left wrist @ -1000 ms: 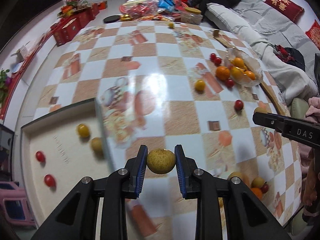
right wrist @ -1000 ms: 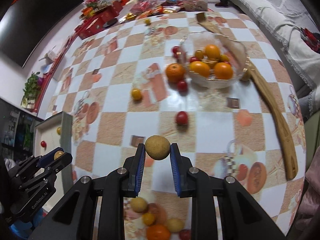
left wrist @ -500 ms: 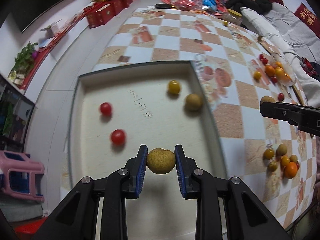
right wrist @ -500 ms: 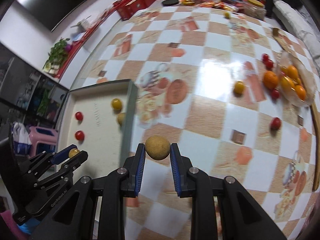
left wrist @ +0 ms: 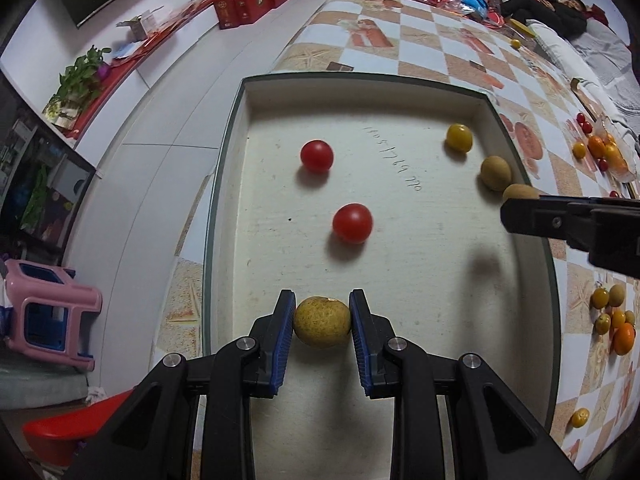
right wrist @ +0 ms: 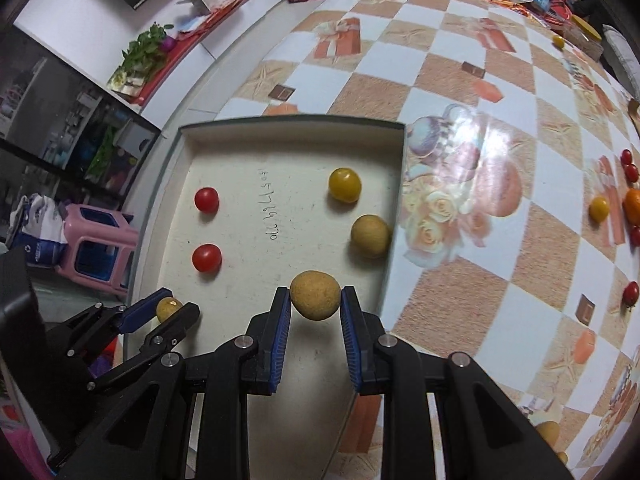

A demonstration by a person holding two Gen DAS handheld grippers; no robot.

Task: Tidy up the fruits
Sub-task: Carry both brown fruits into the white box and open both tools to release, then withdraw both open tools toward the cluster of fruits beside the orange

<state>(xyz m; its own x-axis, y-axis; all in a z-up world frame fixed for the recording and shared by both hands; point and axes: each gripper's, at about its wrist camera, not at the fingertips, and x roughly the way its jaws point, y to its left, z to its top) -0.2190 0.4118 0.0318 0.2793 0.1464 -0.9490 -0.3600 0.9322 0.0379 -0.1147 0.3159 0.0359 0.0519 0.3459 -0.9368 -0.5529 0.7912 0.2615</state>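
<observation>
My left gripper (left wrist: 322,322) is shut on a brown longan (left wrist: 322,321) and holds it over the near end of the shallow white box (left wrist: 240,128). My right gripper (right wrist: 315,302) is shut on another brown longan (right wrist: 315,295) over the box's right side (right wrist: 394,216). In the box lie two red cherry tomatoes (left wrist: 353,223) (left wrist: 316,155), a yellow fruit (left wrist: 459,137) and a brown longan (left wrist: 496,173). The right gripper also shows in the left wrist view (left wrist: 516,210), and the left gripper in the right wrist view (right wrist: 168,310).
A heap of small fruits (left wrist: 612,320) lies on the checked table at the near right. A glass bowl of oranges (left wrist: 608,152) with loose tomatoes stands at the far right. A pink stool (left wrist: 48,312) stands on the floor at the left, off the table's edge.
Both grippers have swung left from the table's middle to above the white box, each still holding its longan. The box now fills both views.
</observation>
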